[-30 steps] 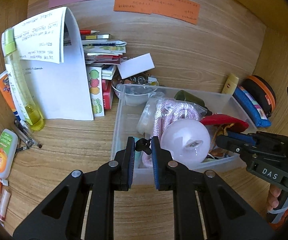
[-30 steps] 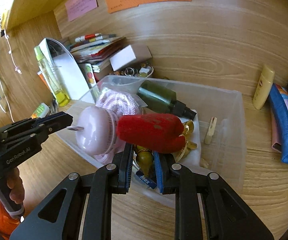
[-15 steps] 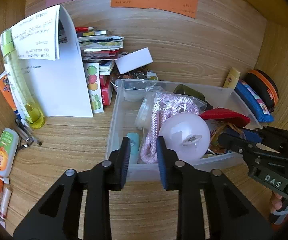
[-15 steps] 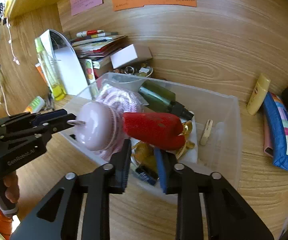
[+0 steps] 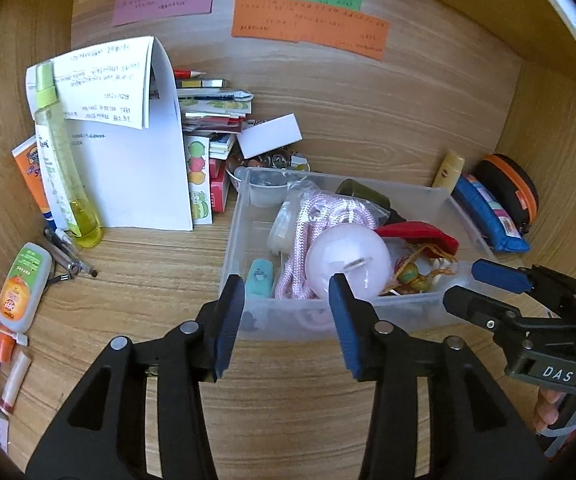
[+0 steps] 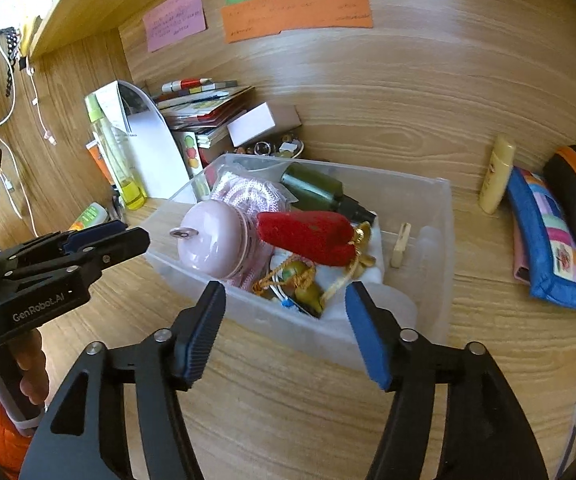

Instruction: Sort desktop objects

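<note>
Inside clear bin [image 5: 428, 310]: pink ball [image 5: 348, 264], rope [image 5: 320, 216], perhaps charms; both hand-held grippers gape empty.

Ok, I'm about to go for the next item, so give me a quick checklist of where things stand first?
1. Left gripper empty: ok, its jaws have just been opening with nothing between them.
2. Right gripper empty: ok, also just opened, nothing held.
3. Both grippers clear of the clear bin: ok, they hang in front of its near wall.
4. Bin contents settled: cannot tell, the pink ball and red pouch sit piled high.
5. Loose items left: not ok, the pencil case and glue bottle lie outside the bin.
</note>
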### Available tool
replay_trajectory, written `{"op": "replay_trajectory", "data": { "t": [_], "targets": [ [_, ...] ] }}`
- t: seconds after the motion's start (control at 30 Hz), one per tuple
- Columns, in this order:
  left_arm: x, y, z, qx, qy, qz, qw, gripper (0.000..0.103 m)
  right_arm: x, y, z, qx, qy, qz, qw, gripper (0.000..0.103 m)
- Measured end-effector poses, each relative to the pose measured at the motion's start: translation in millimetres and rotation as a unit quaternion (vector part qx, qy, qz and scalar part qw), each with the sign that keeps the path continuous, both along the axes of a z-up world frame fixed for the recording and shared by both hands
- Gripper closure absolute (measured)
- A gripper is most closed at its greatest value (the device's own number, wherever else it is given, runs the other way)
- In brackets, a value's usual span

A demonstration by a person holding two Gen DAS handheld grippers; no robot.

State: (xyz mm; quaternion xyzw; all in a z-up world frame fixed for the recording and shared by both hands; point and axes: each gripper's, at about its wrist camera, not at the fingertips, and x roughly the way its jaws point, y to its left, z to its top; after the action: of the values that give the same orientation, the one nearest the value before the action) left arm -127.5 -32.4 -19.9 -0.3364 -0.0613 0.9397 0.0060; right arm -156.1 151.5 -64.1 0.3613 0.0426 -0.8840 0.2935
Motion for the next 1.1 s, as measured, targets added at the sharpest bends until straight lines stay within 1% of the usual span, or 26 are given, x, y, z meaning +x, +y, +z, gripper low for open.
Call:
{"op": "replay_trajectory", "data": {
  "t": [0.07, 0.1, 0.13, 0.2, 0.27, 0.3, 0.4, 0.47, 0.5, 0.63, 0.7, 0.83, 0.93, 1.1],
  "targets": [
    [6, 2, 2, -0.003, 0.004, 0.001, 1.0000, 0.051, 4, 4, 2, -0.002, 0.000, -0.005, 1.000, 0.039],
    [10, 3, 4, -0.006, 0.008, 0.003, 0.9999, 0.046, 7, 7, 4, -0.004, 0.001, -0.008, 1.000, 0.038],
    [13, 4, 5, -0.009, 0.012, 0.004, 0.9999, 0.042, 10, 9, 5, -0.005, 0.003, -0.011, 1.000, 0.035],
    [20, 7, 7, -0.014, 0.017, 0.005, 0.9997, 0.038, 17, 15, 8, -0.004, 0.008, -0.019, 1.000, 0.032],
    [27, 10, 10, -0.019, 0.023, 0.004, 0.9995, 0.034, 22, 19, 11, -0.005, 0.012, -0.026, 1.000, 0.026],
    [31, 12, 11, -0.023, 0.026, 0.005, 0.9994, 0.030, 27, 23, 13, -0.007, 0.017, -0.032, 0.999, 0.025],
    [42, 17, 15, -0.031, 0.035, 0.003, 0.9989, 0.026, 37, 31, 19, -0.008, 0.030, -0.046, 0.998, 0.023],
    [51, 22, 18, -0.036, 0.042, 0.002, 0.9985, 0.017, 45, 37, 23, -0.010, 0.039, -0.053, 0.998, 0.022],
    [55, 24, 19, -0.040, 0.045, 0.003, 0.9982, 0.010, 51, 40, 26, -0.009, 0.046, -0.059, 0.997, 0.022],
    [75, 35, 26, -0.059, 0.068, -0.002, 0.9959, 0.006, 68, 46, 33, 0.003, 0.068, -0.074, 0.995, 0.020],
    [84, 40, 29, -0.063, 0.079, -0.003, 0.9949, 0.004, 77, 48, 37, 0.009, 0.081, -0.079, 0.994, 0.017],
    [96, 44, 33, -0.062, 0.090, -0.005, 0.9940, 0.004, 94, 54, 42, 0.010, 0.105, -0.090, 0.990, 0.000],
    [102, 45, 34, -0.062, 0.097, -0.004, 0.9934, 0.004, 105, 56, 45, 0.014, 0.126, -0.097, 0.987, 0.000],
    [107, 42, 33, -0.061, 0.104, 0.014, 0.9926, 0.004, 112, 56, 47, 0.013, 0.133, -0.095, 0.986, 0.000]
  ]
}}
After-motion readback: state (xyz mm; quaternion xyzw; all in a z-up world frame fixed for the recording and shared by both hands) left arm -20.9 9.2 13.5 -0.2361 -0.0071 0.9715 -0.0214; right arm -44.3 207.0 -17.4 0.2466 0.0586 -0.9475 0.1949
